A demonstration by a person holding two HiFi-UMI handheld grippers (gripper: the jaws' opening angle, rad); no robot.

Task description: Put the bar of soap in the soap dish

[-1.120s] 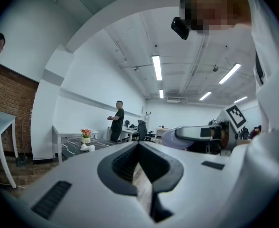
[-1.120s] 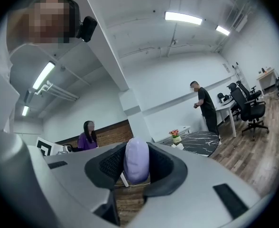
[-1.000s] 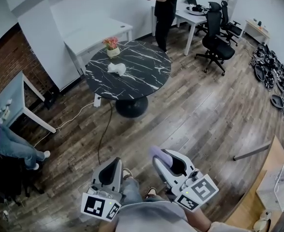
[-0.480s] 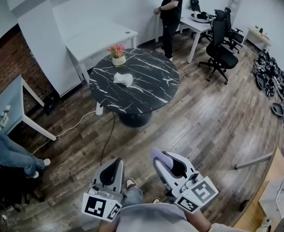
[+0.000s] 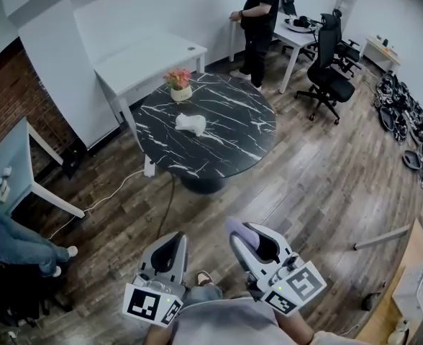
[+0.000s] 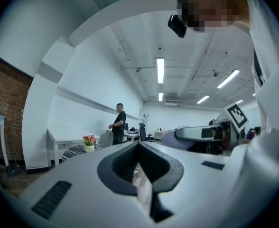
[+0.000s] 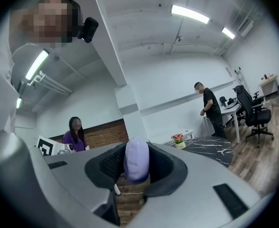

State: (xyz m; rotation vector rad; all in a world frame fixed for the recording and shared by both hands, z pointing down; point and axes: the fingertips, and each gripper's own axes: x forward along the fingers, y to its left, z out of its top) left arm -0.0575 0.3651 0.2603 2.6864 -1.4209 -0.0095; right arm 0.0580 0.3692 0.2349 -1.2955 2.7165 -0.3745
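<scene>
The right gripper (image 5: 240,234) is clamped on a lavender, oval bar of soap (image 7: 136,159), which sits upright between its 2 jaws and pokes out past their tips. The left gripper (image 5: 174,240) is just beside it at 9 o'clock, its jaws closed together with nothing between them. Both are held level above the brown wooden plank floor (image 5: 312,185).

Well apart from them at 12 o'clock stands a round black marble table with white veins (image 5: 226,142). A small white soap dish (image 5: 190,123) rests near the table's middle. A white pot of pink and orange flowers (image 5: 180,85) sits at the table's 11 o'clock edge. Beyond the table at 1 o'clock a person in black clothes (image 5: 258,13) stands beside a white desk.
</scene>
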